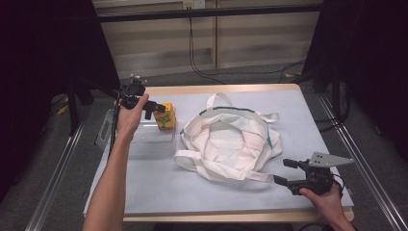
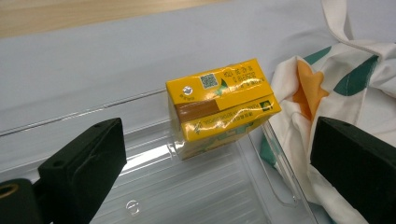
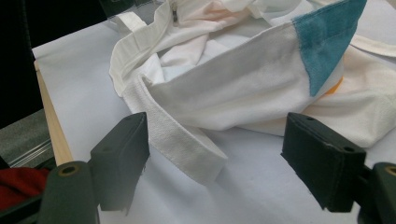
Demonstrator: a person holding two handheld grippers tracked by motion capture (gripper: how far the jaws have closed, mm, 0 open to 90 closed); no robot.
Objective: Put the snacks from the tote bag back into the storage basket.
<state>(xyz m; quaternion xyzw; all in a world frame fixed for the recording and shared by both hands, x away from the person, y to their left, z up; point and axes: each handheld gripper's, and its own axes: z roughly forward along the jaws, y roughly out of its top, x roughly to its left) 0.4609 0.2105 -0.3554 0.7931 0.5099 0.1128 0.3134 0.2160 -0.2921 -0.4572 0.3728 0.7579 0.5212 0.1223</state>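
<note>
A yellow drink carton [image 1: 165, 117] stands in the far right corner of a clear plastic tray [image 1: 144, 139] at the table's left. My left gripper [image 1: 151, 109] hovers just left of the carton, jaws open. In the left gripper view the carton [image 2: 222, 105] lies ahead between the two spread jaws, and neither pad touches it. A white tote bag [image 1: 226, 144] with teal trim lies crumpled mid-table. My right gripper [image 1: 281, 172] rests near the front right, open, pointing at the bag's strap. In the right gripper view that strap [image 3: 187, 144] lies on the mat between the jaws, untouched.
A pale grey mat [image 1: 159, 187] covers the wooden table. The bag's handles [image 1: 219, 98] loop toward the far edge. In the left gripper view the bag [image 2: 299, 93] lies just right of the tray [image 2: 210, 191]. Dark frame posts and cables stand beyond the table.
</note>
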